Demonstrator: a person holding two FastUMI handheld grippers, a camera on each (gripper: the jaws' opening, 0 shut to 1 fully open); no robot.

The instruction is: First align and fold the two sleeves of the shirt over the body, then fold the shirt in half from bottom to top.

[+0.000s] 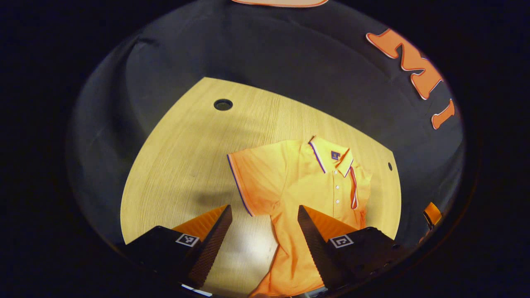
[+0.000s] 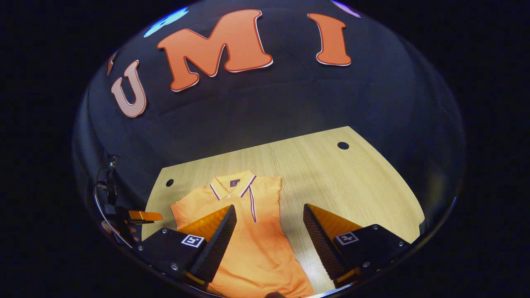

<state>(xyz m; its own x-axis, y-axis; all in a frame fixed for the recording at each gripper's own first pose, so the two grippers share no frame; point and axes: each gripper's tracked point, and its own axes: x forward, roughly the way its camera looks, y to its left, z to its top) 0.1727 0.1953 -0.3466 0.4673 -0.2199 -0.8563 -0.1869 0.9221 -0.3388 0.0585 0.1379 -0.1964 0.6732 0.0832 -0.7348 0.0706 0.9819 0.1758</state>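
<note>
Black cloth wall behind, light wood table [image 1: 186, 165] in front with a round cable hole [image 1: 223, 104] near its far edge; right gripper view shows a matching hole [image 2: 343, 145] at far right and a smaller one [image 2: 169, 182] at far left.

Orange polo shirt [image 1: 298, 186] lies flat on the table, front up, collar [image 1: 331, 157] pointing to the far edge, hem toward the camera. Collar and cuff have dark piping.

Sleeve on the left in the left gripper view [image 1: 248, 182] is spread out flat. The sleeve on the other side [image 1: 360, 186] looks already folded in over the body, edge running straight beside the placket, but the fisheye warps that side so not certain.

Left gripper [image 1: 265, 215]: fingers spread wide, nothing between them, hovering above the shirt's left edge and the bare table beside it.

Right gripper [image 2: 269, 215]: also wide apart, nothing held, above the shirt body and the table just right of it.

Left gripper is also visible at far left in the right gripper view [image 2: 143, 215], off the table edge; the right one shows as a small piece at the right edge of the left gripper view [image 1: 432, 214].
</note>
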